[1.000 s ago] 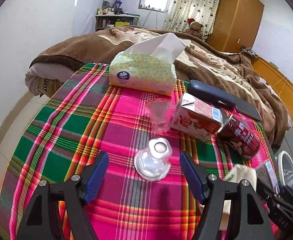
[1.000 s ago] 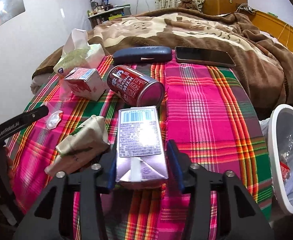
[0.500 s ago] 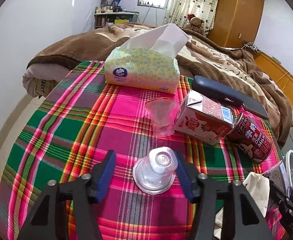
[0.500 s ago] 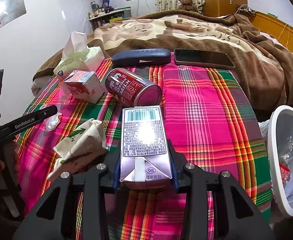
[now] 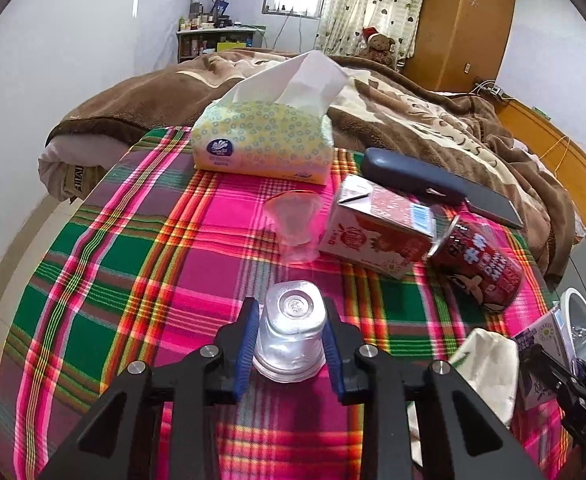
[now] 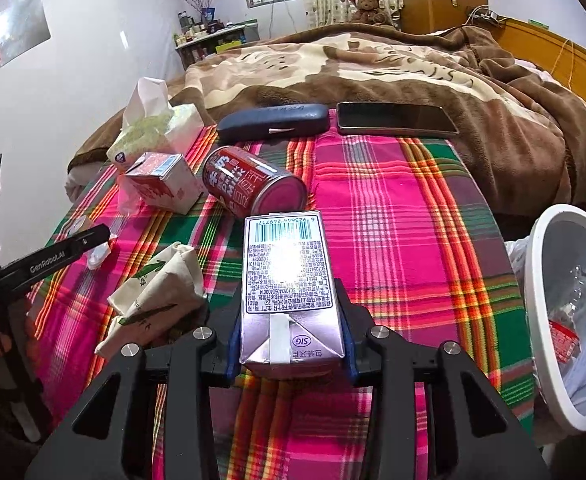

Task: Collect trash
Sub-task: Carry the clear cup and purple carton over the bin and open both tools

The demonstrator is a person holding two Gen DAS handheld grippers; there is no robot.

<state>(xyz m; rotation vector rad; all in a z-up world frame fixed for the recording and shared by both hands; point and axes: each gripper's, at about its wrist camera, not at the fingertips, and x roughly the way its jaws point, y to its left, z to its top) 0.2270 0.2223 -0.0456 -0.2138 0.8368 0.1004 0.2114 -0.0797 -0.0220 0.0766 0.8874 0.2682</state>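
Note:
My left gripper [image 5: 291,340] is shut on an upturned clear plastic cup [image 5: 291,332] on the plaid tablecloth [image 5: 105,264]. My right gripper [image 6: 291,320] is shut on a purple drink carton [image 6: 289,284] lying flat. A second clear cup [image 5: 295,220], a red milk carton [image 5: 377,232], a red can [image 5: 481,264] and a crumpled paper bag [image 6: 159,292] lie on the cloth. A white trash bin [image 6: 565,312] with a plastic liner stands off the table's right edge.
A tissue pack [image 5: 261,144], a dark glasses case [image 6: 273,122] and a phone [image 6: 397,118] lie at the table's far side. A bed with a brown blanket [image 6: 373,68] is behind. The left gripper's body [image 6: 49,258] shows in the right wrist view.
My left gripper moved forward around the upturned cup and closed on it. My right gripper closed on the purple carton.

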